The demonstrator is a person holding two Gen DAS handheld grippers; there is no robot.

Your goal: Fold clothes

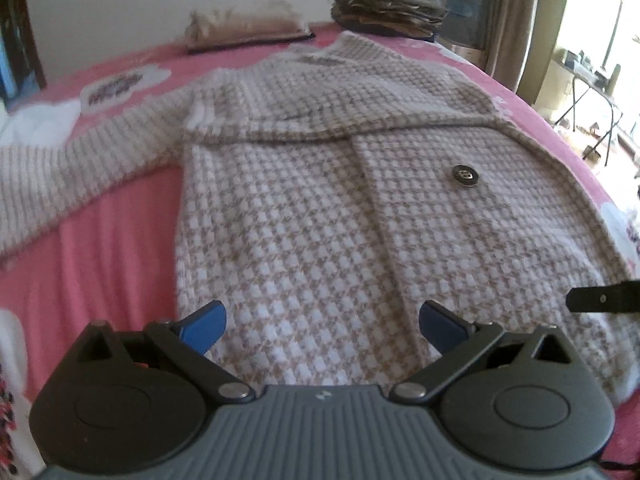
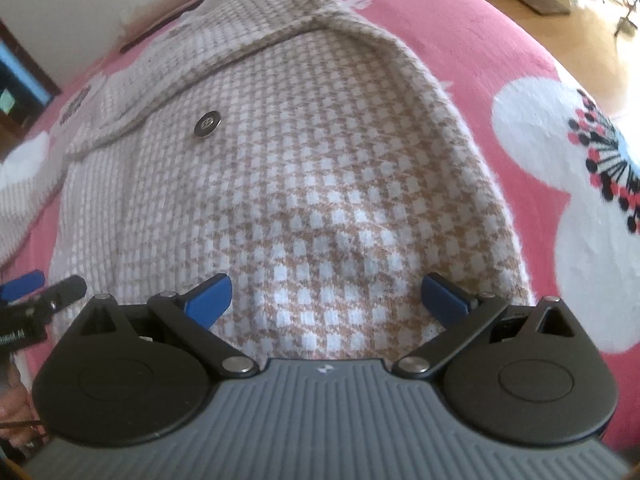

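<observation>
A beige and white houndstooth knit cardigan (image 1: 304, 184) lies flat on the pink bed, collar at the far end, hem toward me. Its right side and sleeve are folded in over the body; the other sleeve (image 1: 60, 172) stretches out to the left. A dark metal button (image 1: 464, 175) shows on the folded panel, the same button (image 2: 208, 123) in the right wrist view. My left gripper (image 1: 322, 322) hovers open over the hem's left part. My right gripper (image 2: 326, 294) hovers open over the cardigan (image 2: 320, 184) at its right hem, nothing between the fingers.
The pink bedspread (image 1: 120, 248) has white flower prints (image 2: 560, 184). A beige pillow (image 1: 244, 26) and a stack of folded clothes (image 1: 384, 4) sit at the far end of the bed. A window and a folding table (image 1: 592, 80) are at the right.
</observation>
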